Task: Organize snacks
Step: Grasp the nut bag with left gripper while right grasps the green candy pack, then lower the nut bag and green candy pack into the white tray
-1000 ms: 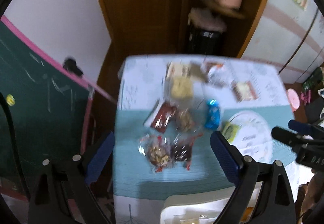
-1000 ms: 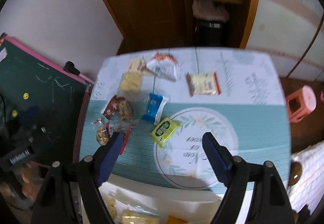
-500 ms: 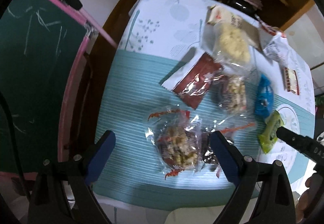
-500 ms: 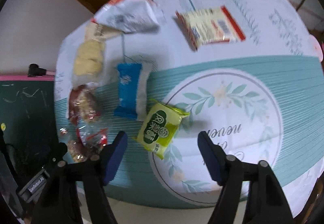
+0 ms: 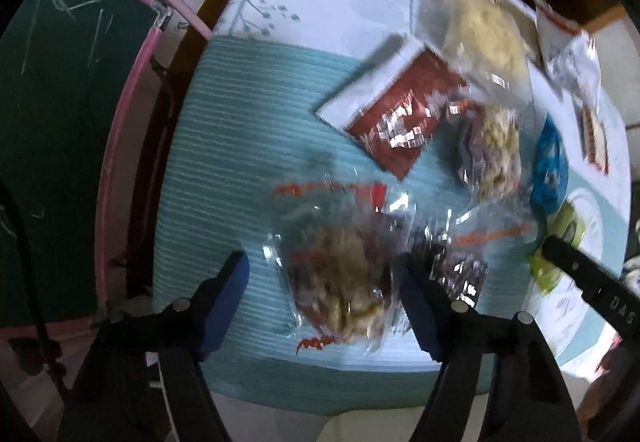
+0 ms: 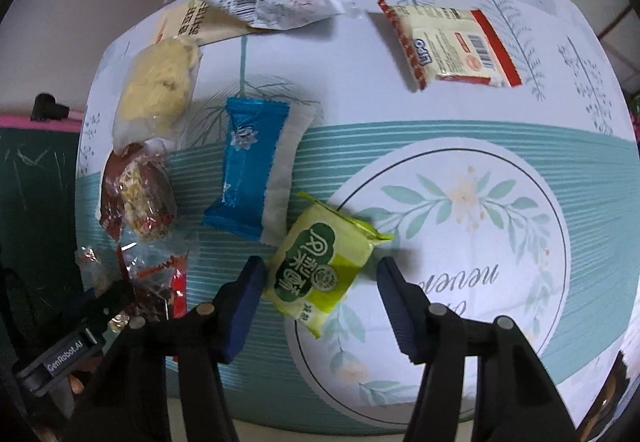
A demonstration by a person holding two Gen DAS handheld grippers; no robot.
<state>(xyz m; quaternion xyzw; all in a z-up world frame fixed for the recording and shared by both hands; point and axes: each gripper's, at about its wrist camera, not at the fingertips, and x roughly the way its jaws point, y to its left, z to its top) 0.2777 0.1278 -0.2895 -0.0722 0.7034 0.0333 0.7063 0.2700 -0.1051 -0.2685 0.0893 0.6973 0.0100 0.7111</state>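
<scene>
Right hand-held gripper [image 6: 320, 284] is wide open, one finger on each side of the green snack pack [image 6: 322, 272] on the bench [image 6: 520, 146], near its front edge; nothing is held yet. Left hand-held gripper [image 5: 324, 284] is wide open too, around a clear bag of nuts [image 5: 340, 274] close by; the picture is blurry. Both packs look light, soft and crinkly, so they may slip; I think squeezing the middle of the green pack gently works best, so the food inside does not break.
</scene>
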